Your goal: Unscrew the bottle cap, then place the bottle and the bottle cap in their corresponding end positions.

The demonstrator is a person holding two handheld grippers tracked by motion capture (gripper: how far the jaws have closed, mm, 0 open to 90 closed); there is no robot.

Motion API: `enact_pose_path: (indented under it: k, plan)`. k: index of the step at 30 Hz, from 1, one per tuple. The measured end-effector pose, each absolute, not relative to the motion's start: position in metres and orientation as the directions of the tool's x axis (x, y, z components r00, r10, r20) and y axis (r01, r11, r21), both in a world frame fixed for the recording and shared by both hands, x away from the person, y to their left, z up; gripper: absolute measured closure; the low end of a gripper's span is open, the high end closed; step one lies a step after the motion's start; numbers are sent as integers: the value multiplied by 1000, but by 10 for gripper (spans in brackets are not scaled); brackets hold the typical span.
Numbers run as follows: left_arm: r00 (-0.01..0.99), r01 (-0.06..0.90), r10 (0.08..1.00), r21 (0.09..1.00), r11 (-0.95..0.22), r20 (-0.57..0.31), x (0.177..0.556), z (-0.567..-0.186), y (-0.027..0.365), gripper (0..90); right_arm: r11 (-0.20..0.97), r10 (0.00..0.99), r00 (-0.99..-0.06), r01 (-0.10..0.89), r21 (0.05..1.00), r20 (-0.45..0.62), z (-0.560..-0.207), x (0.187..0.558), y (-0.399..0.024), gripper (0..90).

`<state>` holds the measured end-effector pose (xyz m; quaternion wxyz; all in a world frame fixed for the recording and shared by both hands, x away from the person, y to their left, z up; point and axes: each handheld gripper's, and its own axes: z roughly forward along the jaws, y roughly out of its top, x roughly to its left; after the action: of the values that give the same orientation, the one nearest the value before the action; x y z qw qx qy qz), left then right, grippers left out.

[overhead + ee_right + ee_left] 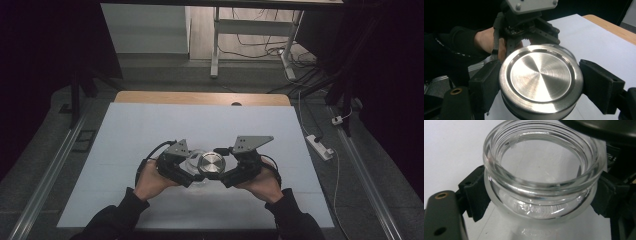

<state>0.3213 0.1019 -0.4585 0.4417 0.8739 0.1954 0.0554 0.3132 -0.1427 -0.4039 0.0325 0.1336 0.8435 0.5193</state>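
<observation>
The left gripper (537,192) has its two black jaws pressed against the sides of a clear glass jar (541,182), one jaw on each side, just under the jar's thick rim. The jar's mouth is open, and you can see the screw rings around its top and the white table through the glass. The right gripper (541,86) has its two black jaws squeezed on a round silver lid (541,78), one jaw on each side of the lid's edge. The lid is shiny, with a flat round middle and a raised ring around it, and it faces up. In the left gripper view a dark edge shows at the top right, just over the jar's rim; it may be the lid, but I cannot tell for sure. In the high view the lid (212,164) sits in the middle between the two grippers, and the jar (194,159) peeks out just to its left, very close to it. The left gripper (192,175) comes in from the left and the right gripper (226,176) from the right, so they point at each other. Behind them, a person's left hand (150,181) and right hand (262,182) hold the grippers, with dark sleeves at the bottom. All of this is over a white table (150,130) with a wooden edge (200,98) at the far side. A white power strip (320,146) lies on the floor to the right.
</observation>
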Motion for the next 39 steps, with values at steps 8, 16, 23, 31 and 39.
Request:
enact_pose_path:
  k: [8, 16, 23, 31, 39]
  plan:
    - [909, 300, 411, 798, -523, -71, 326, -459, 107, 156, 433, 259, -962, 193, 880, 83, -408, 309, -142, 200]
    - [898, 313, 433, 803, -507, -77, 333, -461, 110, 156, 433, 255, -964, 183, 883, 75, -409, 303, -142, 200]
    - [890, 319, 450, 806, -499, -73, 340, -462, 113, 156, 433, 251, -965, 183, 883, 77, -411, 299, -144, 200]
    - [884, 313, 462, 818, -482, -67, 348, -460, 114, 156, 439, 255, -964, 187, 879, 78, -420, 296, -144, 200]
    - [887, 293, 458, 831, -474, -51, 356, -457, 108, 156, 449, 259, -963, 194, 872, 80, -432, 293, -143, 200]
